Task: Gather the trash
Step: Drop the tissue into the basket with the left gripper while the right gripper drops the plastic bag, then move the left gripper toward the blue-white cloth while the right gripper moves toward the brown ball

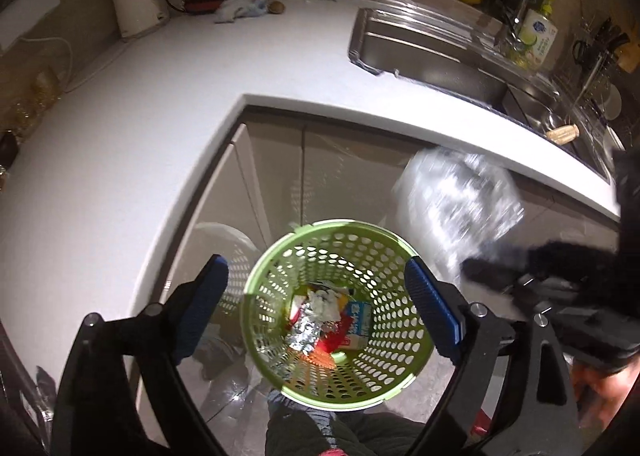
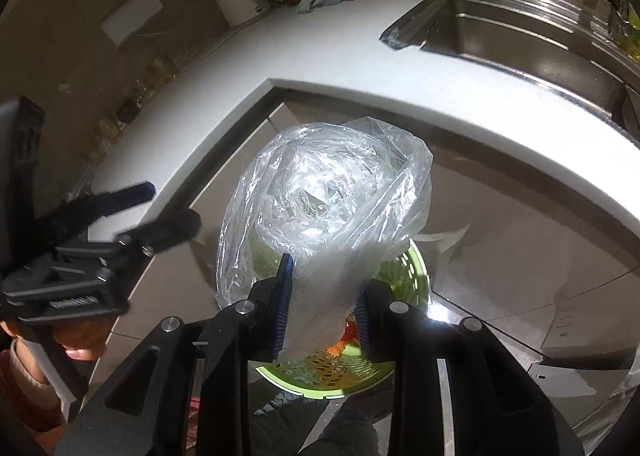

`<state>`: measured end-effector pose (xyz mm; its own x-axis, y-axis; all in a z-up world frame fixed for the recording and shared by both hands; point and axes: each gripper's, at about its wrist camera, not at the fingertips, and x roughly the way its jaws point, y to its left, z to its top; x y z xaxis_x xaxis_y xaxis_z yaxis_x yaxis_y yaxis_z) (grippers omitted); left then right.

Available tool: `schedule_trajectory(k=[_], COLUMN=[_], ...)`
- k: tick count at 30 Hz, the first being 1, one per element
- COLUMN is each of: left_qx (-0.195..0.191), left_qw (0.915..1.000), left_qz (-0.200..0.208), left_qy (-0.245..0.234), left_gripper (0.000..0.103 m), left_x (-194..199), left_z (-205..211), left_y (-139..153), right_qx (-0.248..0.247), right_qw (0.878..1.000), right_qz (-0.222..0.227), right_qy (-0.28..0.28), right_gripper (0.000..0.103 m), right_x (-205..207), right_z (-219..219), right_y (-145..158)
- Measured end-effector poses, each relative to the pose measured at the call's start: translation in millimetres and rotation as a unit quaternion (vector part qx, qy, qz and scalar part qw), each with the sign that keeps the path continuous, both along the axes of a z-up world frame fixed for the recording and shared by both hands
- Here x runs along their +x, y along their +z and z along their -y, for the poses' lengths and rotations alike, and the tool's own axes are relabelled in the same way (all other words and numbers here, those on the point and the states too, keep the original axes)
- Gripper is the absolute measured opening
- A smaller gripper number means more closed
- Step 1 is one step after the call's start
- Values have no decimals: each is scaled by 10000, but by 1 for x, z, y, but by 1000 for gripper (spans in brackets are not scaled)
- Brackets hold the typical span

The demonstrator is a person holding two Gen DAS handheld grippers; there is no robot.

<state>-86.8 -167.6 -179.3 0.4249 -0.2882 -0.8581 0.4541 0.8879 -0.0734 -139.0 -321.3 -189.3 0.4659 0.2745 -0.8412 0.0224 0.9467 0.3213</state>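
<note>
Trash collection at counter corner; bag held over bin.
Green perforated bin (image 1: 340,312) stood on the floor below the white counter (image 1: 120,128). Right gripper (image 2: 322,308) pinched the clear plastic bag (image 2: 324,192) above the bin. Left gripper (image 1: 320,308) gaped wide, empty, framing the bin's foil and carton scraps (image 1: 320,320).

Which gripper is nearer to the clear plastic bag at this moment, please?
Right. The right gripper is shut on the clear plastic bag above the green basket; the left gripper hangs open beside it, holding nothing.
</note>
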Motion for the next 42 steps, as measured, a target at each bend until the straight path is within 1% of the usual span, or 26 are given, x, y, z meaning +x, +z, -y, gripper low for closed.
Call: schedule_trajectory(k=[5,7,8,9,11,14,28,34,37,42], left_qx=[1,16,16,13,10,11,7,33,12,21], left_qw=[9998,9998,9997,9997,9996,9996,9995,9995,9994,9993], left_qz=[8,16,18,19,32,61,235,252,256,266], left_qy=[174,215,232,246,269,283,199,213,238,272], left_gripper=[86,86,86,86,86,87,91,92,95,95], left_x=[8,9,8,8,9,9,8,4,3,1], left_z=[-14,-18,-19,-21,-23,-24,-18,-15,-14,-11], left_y=[2,3,3,3,4,6,17,19,20,22], right_qx=[-154,-250,-282,-329,-419,-439,-345,-316,-343,-390], right_qw=[9988,9979,9976,9974,9972,9972,9992,9993,9992,9991], right_qz=[-319,-423,-451,-448,-409,-410,-189,-168,-161,-89], right_qy=[338,427,451,462,461,444,23,-60,-84,-109], right_gripper=[30,46,67,85,93,101,101,101,101,101], right_x=[13,16,17,18,17,18,13,11,10,9], right_z=[-27,-35,-38,-39,-42,-43,-22,-17,-16,-13], right_y=[-38,-48,-51,-53,-51,-48,-16,-11,-9,-3])
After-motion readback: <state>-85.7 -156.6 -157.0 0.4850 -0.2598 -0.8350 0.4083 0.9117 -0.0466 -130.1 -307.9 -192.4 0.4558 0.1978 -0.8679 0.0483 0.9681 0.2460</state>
